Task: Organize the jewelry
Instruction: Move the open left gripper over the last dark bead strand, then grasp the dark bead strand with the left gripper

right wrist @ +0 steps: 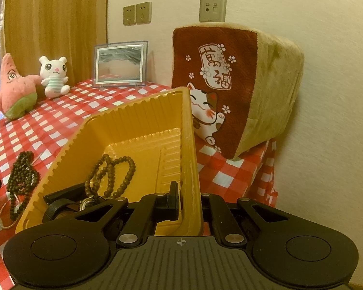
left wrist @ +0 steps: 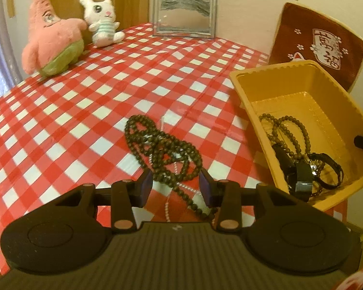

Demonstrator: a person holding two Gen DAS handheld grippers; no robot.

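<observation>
A tangle of dark bead necklaces (left wrist: 161, 149) with a thin pearl strand lies on the checkered tablecloth; it also shows at the left of the right wrist view (right wrist: 21, 176). My left gripper (left wrist: 175, 187) is open, its fingers on either side of the near end of the beads. A yellow plastic tray (left wrist: 302, 89) holds a brown bead strand (left wrist: 288, 130) and black watches (left wrist: 302, 176). My right gripper (right wrist: 188, 200) is shut on the tray's right wall (right wrist: 190, 145), tilting the tray. The beads in the tray (right wrist: 113, 171) show there too.
A pink starfish plush (left wrist: 50, 41), a white bunny plush (left wrist: 101, 21) and a picture frame (left wrist: 185, 14) stand at the table's far side. A red cat cushion (right wrist: 230, 91) leans on the wall right behind the tray. The table edge drops off at the right.
</observation>
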